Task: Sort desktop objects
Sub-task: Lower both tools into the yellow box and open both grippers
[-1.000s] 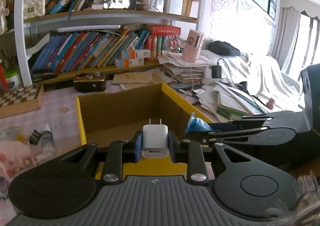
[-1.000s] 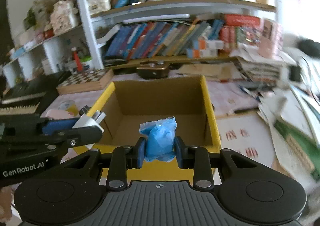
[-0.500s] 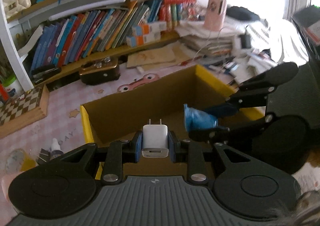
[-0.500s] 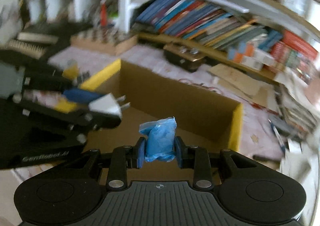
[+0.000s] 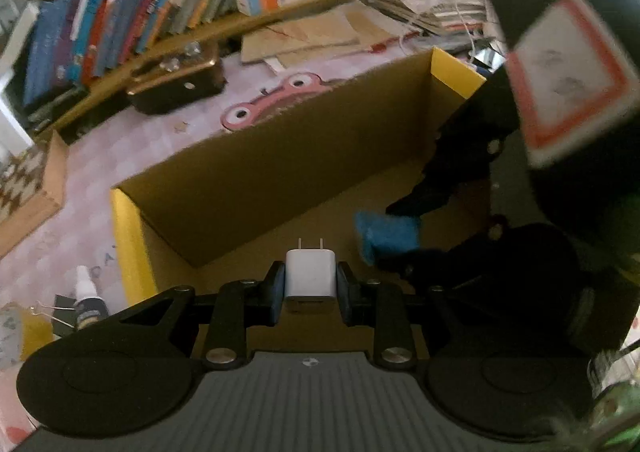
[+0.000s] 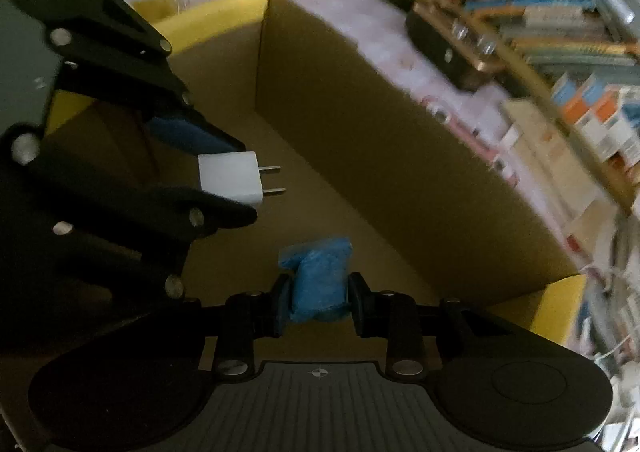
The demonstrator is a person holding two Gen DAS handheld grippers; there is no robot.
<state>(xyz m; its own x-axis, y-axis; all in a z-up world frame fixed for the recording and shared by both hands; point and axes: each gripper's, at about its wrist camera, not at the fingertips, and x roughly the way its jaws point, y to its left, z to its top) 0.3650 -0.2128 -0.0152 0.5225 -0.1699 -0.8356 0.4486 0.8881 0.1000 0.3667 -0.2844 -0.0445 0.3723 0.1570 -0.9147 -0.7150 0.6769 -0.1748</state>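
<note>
Here left gripper (image 5: pixel 310 288) clamps white charger (image 5: pixel 309 275), right gripper (image 6: pixel 318 302) blue packet (image 6: pixel 318 284); no legible writing.

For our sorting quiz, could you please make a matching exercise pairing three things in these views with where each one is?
Things:
1. white two-prong charger plug
2. crumpled blue plastic packet
3. small white dropper bottle

Places:
A. on the pink mat outside the yellow-edged cardboard box
B. in the left gripper
C. in the right gripper

Pairs: 1-B, 2-C, 3-A
</note>
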